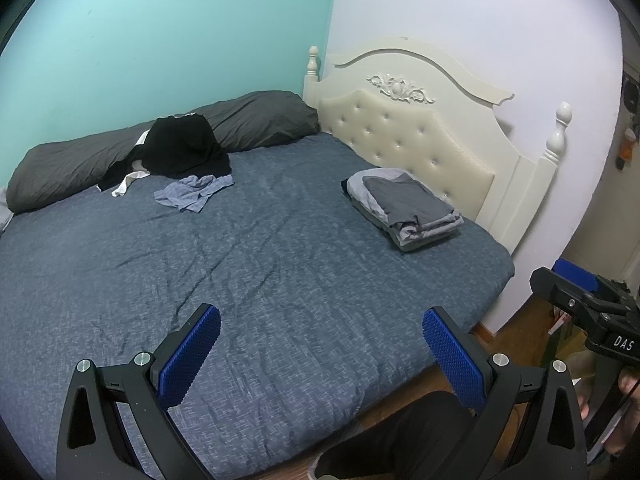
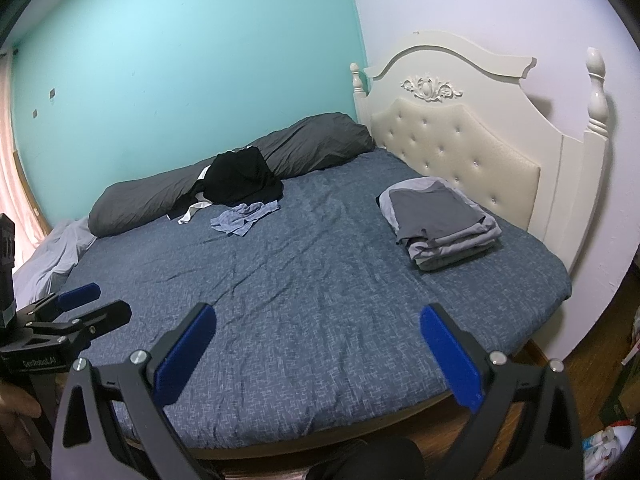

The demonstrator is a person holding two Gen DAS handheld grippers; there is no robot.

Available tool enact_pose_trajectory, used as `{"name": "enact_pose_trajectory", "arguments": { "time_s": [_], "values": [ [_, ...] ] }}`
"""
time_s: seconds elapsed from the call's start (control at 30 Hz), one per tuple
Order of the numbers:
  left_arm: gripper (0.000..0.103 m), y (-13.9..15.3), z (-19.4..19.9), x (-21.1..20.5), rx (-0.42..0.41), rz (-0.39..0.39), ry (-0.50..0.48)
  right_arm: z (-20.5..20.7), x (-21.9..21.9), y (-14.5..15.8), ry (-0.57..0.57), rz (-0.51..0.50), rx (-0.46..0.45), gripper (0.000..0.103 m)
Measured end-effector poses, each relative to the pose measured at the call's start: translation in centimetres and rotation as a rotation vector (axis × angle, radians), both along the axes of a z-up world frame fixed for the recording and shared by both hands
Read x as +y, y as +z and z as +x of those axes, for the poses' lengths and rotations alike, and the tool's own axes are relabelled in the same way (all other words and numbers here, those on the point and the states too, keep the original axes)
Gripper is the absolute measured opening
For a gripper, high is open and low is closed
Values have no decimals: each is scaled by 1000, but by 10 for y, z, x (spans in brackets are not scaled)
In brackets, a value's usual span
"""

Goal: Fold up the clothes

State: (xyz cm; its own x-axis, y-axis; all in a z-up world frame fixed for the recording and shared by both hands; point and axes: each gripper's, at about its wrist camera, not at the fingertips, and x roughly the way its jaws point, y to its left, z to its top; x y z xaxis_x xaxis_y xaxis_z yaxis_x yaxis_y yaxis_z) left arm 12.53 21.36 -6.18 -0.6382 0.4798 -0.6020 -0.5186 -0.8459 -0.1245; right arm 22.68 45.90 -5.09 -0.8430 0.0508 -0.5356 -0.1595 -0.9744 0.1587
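A crumpled black garment [image 1: 176,152] [image 2: 240,180] with white trim lies at the far side of the bed, partly on a grey bolster. Just in front of it lies a small rumpled light-blue garment [image 1: 194,192] [image 2: 244,218]. A folded stack of grey clothes [image 1: 404,208] [image 2: 438,222] sits near the headboard. My left gripper [image 1: 322,344] [image 2: 96,302] hovers open over the near edge of the bed, holding nothing. Beside it, my right gripper [image 2: 318,340] [image 1: 560,280] is also open and holds nothing. Both are well short of the clothes.
The bed's blue patterned sheet [image 1: 260,280] [image 2: 320,280] is wrinkled. A long grey bolster [image 1: 80,164] [image 2: 160,196] lies along the teal wall. A cream tufted headboard [image 1: 420,136] [image 2: 460,140] stands at the right. Below are a wooden floor [image 1: 516,320] and a person's dark-clad leg [image 1: 400,440].
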Motion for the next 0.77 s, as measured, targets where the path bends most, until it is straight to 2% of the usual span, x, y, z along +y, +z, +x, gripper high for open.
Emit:
{"name": "enact_pose_trajectory", "arguments": {
  "time_s": [0.77],
  "values": [
    [103,0,-2,-2,-5,1,11,0,0,-3,-4,-4,-6,103]
  ]
}}
